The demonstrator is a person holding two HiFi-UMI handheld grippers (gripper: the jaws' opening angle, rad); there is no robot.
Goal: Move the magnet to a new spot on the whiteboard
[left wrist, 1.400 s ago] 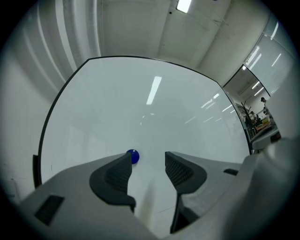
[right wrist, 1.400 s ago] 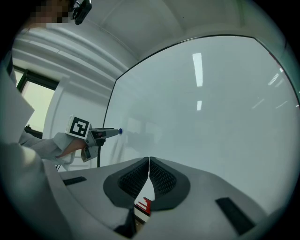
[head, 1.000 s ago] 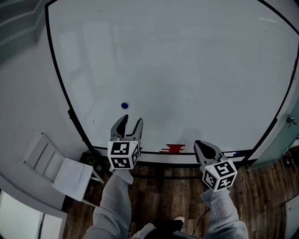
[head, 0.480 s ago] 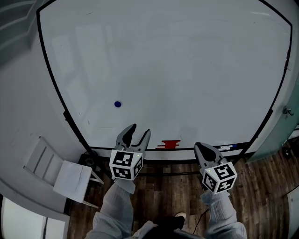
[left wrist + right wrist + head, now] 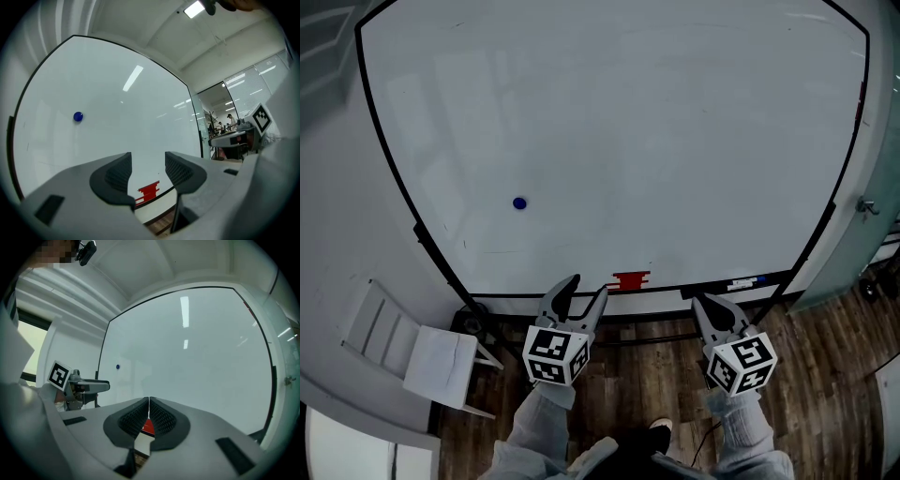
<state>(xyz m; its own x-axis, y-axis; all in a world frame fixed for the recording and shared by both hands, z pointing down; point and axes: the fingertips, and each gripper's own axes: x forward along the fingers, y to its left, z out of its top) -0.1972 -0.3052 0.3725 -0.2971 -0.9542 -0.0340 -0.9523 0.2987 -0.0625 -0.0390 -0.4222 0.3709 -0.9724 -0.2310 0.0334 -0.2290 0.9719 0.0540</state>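
A small round blue magnet [image 5: 519, 202] sticks to the lower left of the big whiteboard [image 5: 656, 141]; it shows too in the left gripper view [image 5: 78, 116] and, tiny, in the right gripper view [image 5: 117, 366]. My left gripper [image 5: 581, 295] hangs below the board's bottom edge, open and empty, well down and right of the magnet. Its jaws [image 5: 147, 169] stand apart. My right gripper [image 5: 712, 306] is below the board's lower right, shut on nothing [image 5: 149, 414].
A red eraser [image 5: 630, 279] and a marker [image 5: 742, 280] lie on the board's bottom tray. A white chair [image 5: 412, 347] stands at the lower left. Wooden floor [image 5: 825, 375] lies below. A glass door with a handle [image 5: 867, 208] is at the right.
Both grippers have drawn back down and away from the board; the left one now hangs below its bottom edge. The view has shifted, so the magnet appears farther up and left. Magnet stays put.
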